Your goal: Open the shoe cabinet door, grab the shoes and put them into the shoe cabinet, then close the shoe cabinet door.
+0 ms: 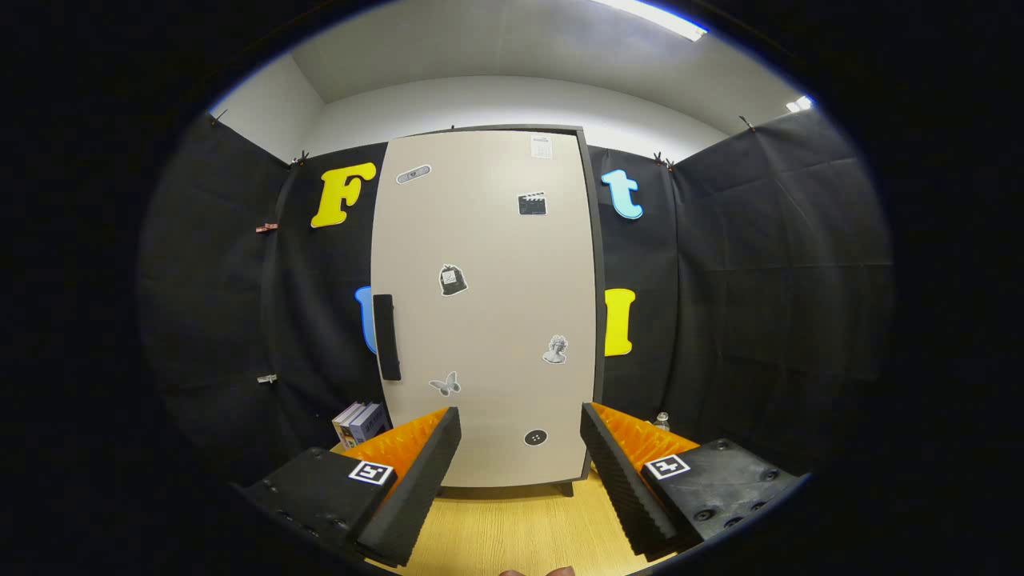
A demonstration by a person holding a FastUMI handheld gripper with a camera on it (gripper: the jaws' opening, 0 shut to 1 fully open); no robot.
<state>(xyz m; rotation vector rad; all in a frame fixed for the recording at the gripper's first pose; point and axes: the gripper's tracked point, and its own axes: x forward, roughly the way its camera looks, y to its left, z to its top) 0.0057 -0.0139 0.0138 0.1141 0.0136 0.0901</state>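
Straight ahead, the gripper points level at the cabinet, its fingers spread wide with nothing between them, hovering above the wooden floor. A sliver of a fingertip shows just below the fingers. The cabinet stands upright beyond the fingers, apart from them, its pale door shut and framed by a dark edge. A dark vertical handle sits on the door's left side, about halfway up. Small stickers dot the door, among them a butterfly near the handle and a bust toward the right edge. Left of the cabinet's base a few books stand; right of the base, a small bottle peeks out.
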